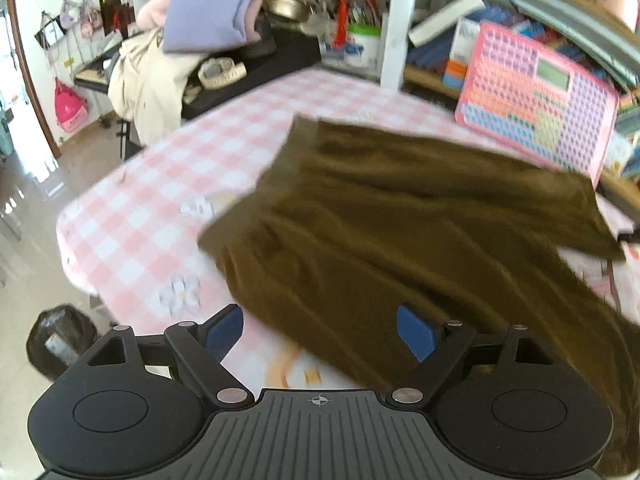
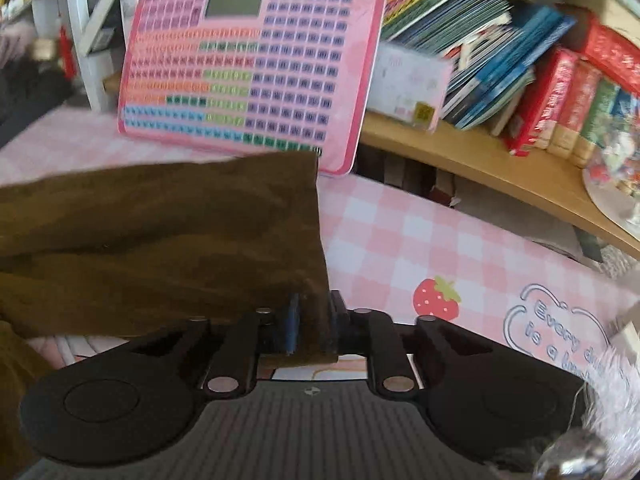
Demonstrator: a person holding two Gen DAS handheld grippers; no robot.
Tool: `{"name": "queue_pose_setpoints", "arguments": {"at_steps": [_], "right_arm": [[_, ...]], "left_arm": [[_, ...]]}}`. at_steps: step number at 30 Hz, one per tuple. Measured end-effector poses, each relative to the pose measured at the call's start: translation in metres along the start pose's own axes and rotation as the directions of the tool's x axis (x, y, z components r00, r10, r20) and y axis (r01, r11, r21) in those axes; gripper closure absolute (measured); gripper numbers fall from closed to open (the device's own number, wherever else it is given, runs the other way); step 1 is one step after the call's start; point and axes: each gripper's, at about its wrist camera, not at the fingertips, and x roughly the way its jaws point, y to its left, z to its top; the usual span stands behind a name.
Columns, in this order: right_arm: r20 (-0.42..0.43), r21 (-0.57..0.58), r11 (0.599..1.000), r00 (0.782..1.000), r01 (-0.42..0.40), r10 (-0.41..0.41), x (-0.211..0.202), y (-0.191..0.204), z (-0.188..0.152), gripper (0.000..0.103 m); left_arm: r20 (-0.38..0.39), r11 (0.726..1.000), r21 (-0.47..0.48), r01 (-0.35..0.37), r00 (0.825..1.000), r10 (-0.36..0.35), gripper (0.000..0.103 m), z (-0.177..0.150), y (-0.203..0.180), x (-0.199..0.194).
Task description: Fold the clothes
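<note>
Gripping a corner of the olive-brown knit garment (image 2: 160, 240), the right gripper (image 2: 312, 324) kept that edge controlled over the pink-checked worktop (image 2: 400, 240); the left gripper (image 1: 320, 332) stood open, empty

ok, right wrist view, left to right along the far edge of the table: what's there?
White post → pink keyboard toy → white box → blue books → red books.

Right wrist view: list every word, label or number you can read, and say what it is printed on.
"Every d…" above "is a l…", cut off by the gripper: on the pink checked tablecloth, beside the strawberry.
Pink button board: key labels too small and blurred.
Book spines: blurred, unreadable.
White box label: unreadable.
</note>
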Motion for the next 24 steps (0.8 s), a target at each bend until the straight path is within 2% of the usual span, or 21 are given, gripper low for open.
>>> {"name": "queue_pose_setpoints", "arguments": {"at_steps": [4,7,10,14,17,19,21,24], "right_arm": [[0.018,0.026,0.999,0.999,-0.036,0.036,-0.027,0.011,-0.012,0.079],[0.013,0.054,0.998,0.999,-0.040,0.040,-0.052,0.023,-0.028,0.077],[-0.004,0.099,0.995,1.000,-0.028,0.029,-0.073,0.042,-0.048,0.076],[-0.037,0.159,0.987,0.999,0.022,-0.016,-0.100,0.077,-0.080,0.073],[-0.092,0.214,0.973,0.993,0.090,-0.072,-0.111,0.108,-0.105,0.069],[-0.132,0.222,0.964,0.984,0.148,-0.121,-0.113,0.129,-0.118,0.069],[-0.168,0.203,0.956,0.969,0.214,-0.181,-0.112,0.150,-0.131,0.068],[-0.200,0.216,0.931,0.947,0.293,-0.251,-0.110,0.167,-0.140,0.068]], "left_arm": [[0.081,0.999,-0.008,0.033,0.996,-0.033,0.017,0.041,0.028,0.020],[0.106,0.997,-0.004,0.075,0.992,-0.075,0.019,0.072,0.047,0.046],[0.111,0.991,0.007,0.135,0.985,-0.135,0.030,0.100,0.061,0.078],[0.071,0.972,0.009,0.234,0.970,-0.234,0.049,0.129,0.067,0.126],[0.015,0.958,0.012,0.288,0.958,-0.288,0.052,0.143,0.069,0.162],[-0.018,0.945,0.000,0.328,0.945,-0.328,0.053,0.149,0.071,0.182],[-0.053,0.926,-0.029,0.376,0.925,-0.377,0.062,0.153,0.072,0.198],[-0.099,0.885,-0.083,0.458,0.880,-0.465,0.090,0.157,0.076,0.217]]}}
